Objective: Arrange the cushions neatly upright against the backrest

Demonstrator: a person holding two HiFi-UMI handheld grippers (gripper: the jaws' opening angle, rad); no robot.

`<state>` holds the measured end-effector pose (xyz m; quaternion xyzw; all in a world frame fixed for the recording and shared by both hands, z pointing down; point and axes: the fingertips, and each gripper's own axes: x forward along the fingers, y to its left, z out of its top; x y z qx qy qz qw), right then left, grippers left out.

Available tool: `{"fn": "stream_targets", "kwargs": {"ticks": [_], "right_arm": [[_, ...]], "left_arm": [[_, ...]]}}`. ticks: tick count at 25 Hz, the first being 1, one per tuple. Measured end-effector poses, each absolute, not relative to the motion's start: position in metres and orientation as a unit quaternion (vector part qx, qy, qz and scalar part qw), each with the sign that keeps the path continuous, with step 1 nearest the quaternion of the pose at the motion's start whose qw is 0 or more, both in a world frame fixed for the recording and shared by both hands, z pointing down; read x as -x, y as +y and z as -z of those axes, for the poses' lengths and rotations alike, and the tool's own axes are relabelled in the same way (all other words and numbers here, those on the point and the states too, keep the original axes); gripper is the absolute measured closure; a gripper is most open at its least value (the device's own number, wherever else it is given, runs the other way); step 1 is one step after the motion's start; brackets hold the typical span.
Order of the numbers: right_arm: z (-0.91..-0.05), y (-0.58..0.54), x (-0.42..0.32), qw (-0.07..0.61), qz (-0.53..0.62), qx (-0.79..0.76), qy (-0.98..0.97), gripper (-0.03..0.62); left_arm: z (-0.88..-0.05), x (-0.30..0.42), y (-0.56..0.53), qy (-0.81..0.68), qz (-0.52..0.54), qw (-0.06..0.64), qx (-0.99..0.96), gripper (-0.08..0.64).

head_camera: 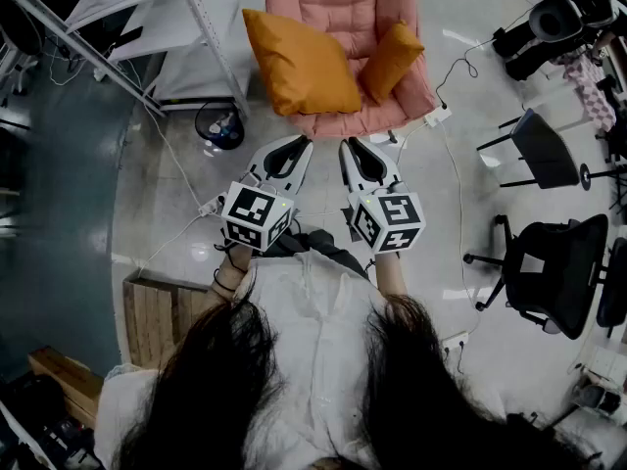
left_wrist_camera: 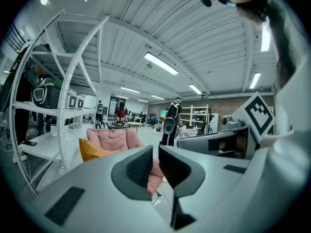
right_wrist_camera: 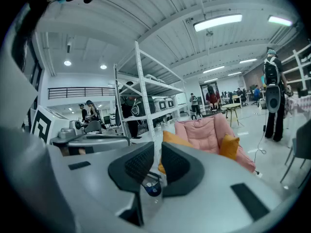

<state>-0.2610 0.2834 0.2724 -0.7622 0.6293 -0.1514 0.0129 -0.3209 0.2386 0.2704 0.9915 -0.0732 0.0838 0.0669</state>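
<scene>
Chair: pink armchair (head_camera: 338, 8) stands on the grey floor (head_camera: 157, 194), straight ahead of both tools, well apart from them.
Big cushion: big orange cushion (head_camera: 299, 62) is on the seat at the left side in head view. It lies tilted, not upright, and one corner hangs over the front-left edge of the chair.
Small cushion: small orange cushion (head_camera: 392, 59) is at the right side of the seat. It leans slanted against the right armrest, apart from the big one.
Left tool: left tool (head_camera: 297, 145) is held level-ish in front of the person and aimed at the chair. Jaws are together w/ nothing gripped; only the chair shows far behind them.
Right tool: right tool (head_camera: 351, 147) is just beside the left one, not touching it. Jaws are closed too and grip nothing.
Around: white rack (head_camera: 196, 8) stands left of the chair, black office chairs (head_camera: 563, 262) at right, wooden crate (head_camera: 157, 321) near the person's left arm. White cable (head_camera: 456, 194) runs over the floor from the chair's right front corner.
</scene>
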Motion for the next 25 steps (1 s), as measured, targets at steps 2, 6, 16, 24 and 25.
{"fn": "stream_targets", "kwargs": {"ticks": [2,6,16,24,25], "right_arm": [[-0.272,0.285,0.259,0.016,0.151,0.763,0.629,0.531],[-0.272,0.291,0.256,0.021,0.148,0.763,0.629,0.531],[-0.286,0.31,0.24,0.019,0.16,0.765,0.623,0.531],[-0.29,0.329,0.218,0.021,0.158,0.76,0.63,0.531],[-0.29,0.331,0.215,0.022,0.158,0.759,0.632,0.531]], "left_arm": [[-0.271,0.319,0.24,-0.074,-0.086,0.067,-0.991,0.531],[-0.275,0.317,0.244,-0.076,-0.093,0.068,-0.99,0.531],[-0.285,0.312,0.243,-0.096,-0.105,0.08,-0.987,0.531],[-0.285,0.291,0.257,-0.105,-0.103,0.079,-0.986,0.531],[-0.285,0.289,0.259,-0.107,-0.104,0.076,-0.986,0.531]]}}
